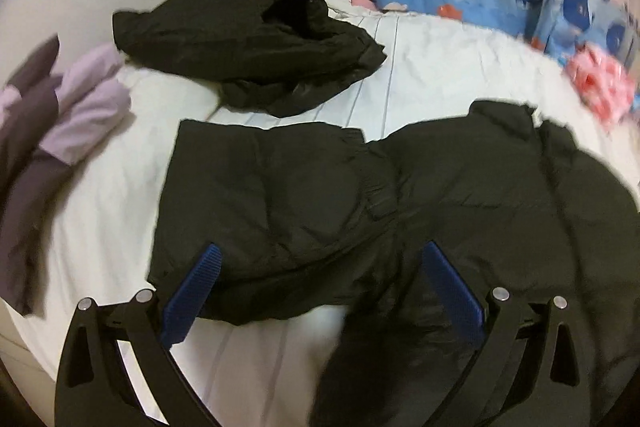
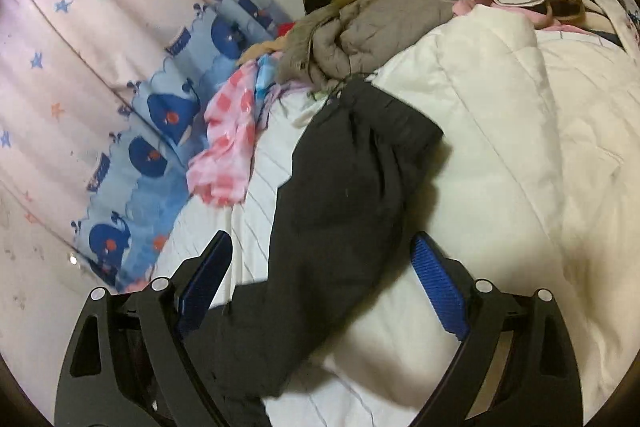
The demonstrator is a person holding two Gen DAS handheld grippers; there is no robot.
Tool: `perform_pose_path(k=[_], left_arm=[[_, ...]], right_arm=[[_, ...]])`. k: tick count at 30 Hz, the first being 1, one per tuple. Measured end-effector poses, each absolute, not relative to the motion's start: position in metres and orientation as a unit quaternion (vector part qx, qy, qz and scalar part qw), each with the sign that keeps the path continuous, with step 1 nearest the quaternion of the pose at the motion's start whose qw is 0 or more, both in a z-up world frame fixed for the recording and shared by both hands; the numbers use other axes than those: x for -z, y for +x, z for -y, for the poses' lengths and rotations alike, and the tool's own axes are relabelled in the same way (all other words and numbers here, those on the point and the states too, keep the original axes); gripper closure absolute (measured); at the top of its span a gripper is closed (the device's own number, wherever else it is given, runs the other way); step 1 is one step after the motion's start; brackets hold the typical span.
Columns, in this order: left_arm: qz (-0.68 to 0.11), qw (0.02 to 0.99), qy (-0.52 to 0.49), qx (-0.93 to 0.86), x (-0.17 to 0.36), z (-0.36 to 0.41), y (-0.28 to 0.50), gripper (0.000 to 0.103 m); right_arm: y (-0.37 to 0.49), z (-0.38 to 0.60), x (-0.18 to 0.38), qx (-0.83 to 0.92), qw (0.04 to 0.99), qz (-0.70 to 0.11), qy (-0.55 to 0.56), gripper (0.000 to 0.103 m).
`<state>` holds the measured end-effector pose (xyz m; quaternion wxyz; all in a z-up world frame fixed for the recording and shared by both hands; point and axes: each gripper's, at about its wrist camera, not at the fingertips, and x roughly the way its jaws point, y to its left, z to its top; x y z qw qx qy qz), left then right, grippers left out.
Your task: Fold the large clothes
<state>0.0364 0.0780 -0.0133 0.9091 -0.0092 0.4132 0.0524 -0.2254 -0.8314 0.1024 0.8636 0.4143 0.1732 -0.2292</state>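
Where left view shows folded jacket (image 1: 248, 43), right: quilt (image 2: 520, 131).

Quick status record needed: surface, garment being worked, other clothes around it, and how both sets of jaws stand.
surface: white bed sheet
garment in work: black puffer jacket spread flat on the sheet
sleeve: black sleeve stretched out across the sheet toward the clothes pile
other items: black bundle beyond the jacket; folded purple clothes at the left; pink checked cloth
left gripper: jaws open over the jacket's near edge
right gripper: jaws open, astride the sleeve, not clamping
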Motion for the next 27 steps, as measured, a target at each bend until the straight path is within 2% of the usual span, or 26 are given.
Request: perform_pose_path(k=[2,4,9,12,14,18,27], left_arm=[[-0.413,0.909,-0.020,-0.041,0.012,-0.073,0.034,0.006],[-0.416,0.908,-0.025,-0.032,0.013,-0.063,0.031,0.006],[-0.410,0.904,-0.120,-0.005,0.005,-0.039,0.030,0.006],[-0.396,0.895,-0.202,0.023,0.010,-0.021,0.022,0.006],[-0.399,0.894,-0.202,0.040,0.019,-0.006,0.020,0.006],[-0.413,0.903,-0.120,0.026,0.038,0.019,0.020,0.006],[-0.383,0.909,-0.164,-0.022,0.024,-0.030,0.020,0.006]], right_arm=[[-0.219,0.838,-0.098,0.225,0.866,-0.181,0.408,0.069],[-0.215,0.848,-0.100,0.216,0.864,-0.177,0.418,0.099],[-0.217,0.836,-0.149,0.195,0.898,-0.092,0.384,0.100],[-0.196,0.831,-0.162,0.180,0.901,-0.127,0.375,0.100],[-0.184,0.826,-0.164,0.169,0.900,-0.133,0.378,0.100],[-0.161,0.790,-0.183,0.104,0.913,-0.101,0.381,0.100],[-0.055,0.620,-0.249,-0.084,0.944,-0.107,0.301,0.100]])
